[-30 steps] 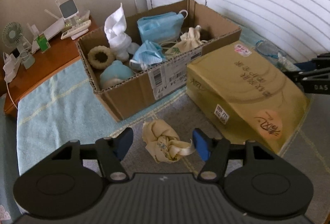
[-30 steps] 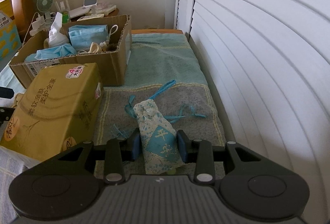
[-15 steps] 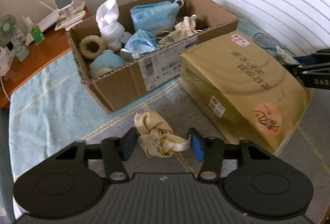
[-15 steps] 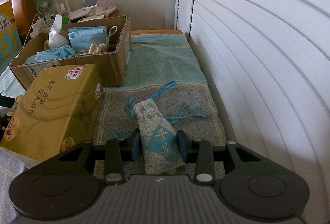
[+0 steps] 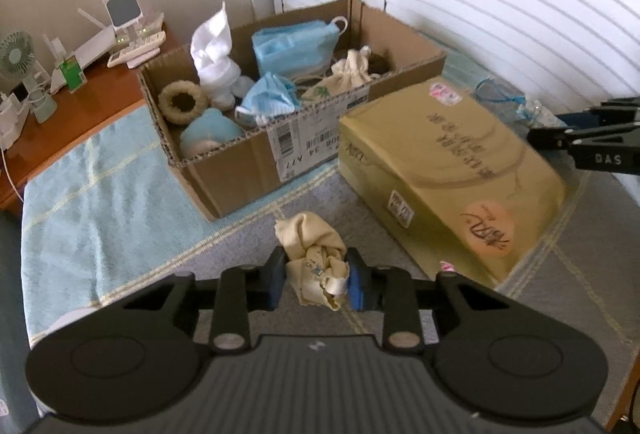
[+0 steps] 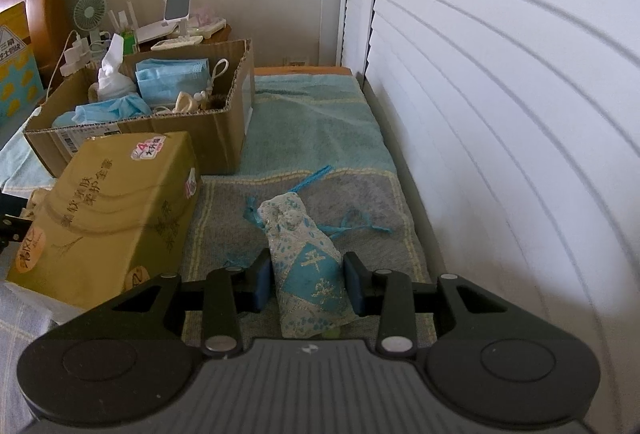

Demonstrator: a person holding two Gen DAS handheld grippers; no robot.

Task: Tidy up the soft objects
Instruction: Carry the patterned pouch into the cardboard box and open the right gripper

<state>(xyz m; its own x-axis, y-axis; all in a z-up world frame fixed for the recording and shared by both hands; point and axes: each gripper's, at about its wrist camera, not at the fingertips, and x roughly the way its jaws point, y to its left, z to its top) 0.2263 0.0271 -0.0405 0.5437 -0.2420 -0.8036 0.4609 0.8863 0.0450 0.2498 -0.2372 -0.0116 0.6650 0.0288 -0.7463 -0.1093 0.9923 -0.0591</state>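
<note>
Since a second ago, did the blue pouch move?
No. The blue pouch lies on the same grey mat, the right gripper clamped on it.

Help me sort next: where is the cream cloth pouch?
In the left wrist view, the cream cloth pouch lies low-centre between the left gripper's closing jaws, before the cardboard box.

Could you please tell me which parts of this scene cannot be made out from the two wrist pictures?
- Left view: the cardboard box floor, hidden by masks and cloths.
- Left view: the right gripper jaws, hidden behind the yellow package.
- Right view: the blue pouch bottom end, hidden by the gripper body.
</note>
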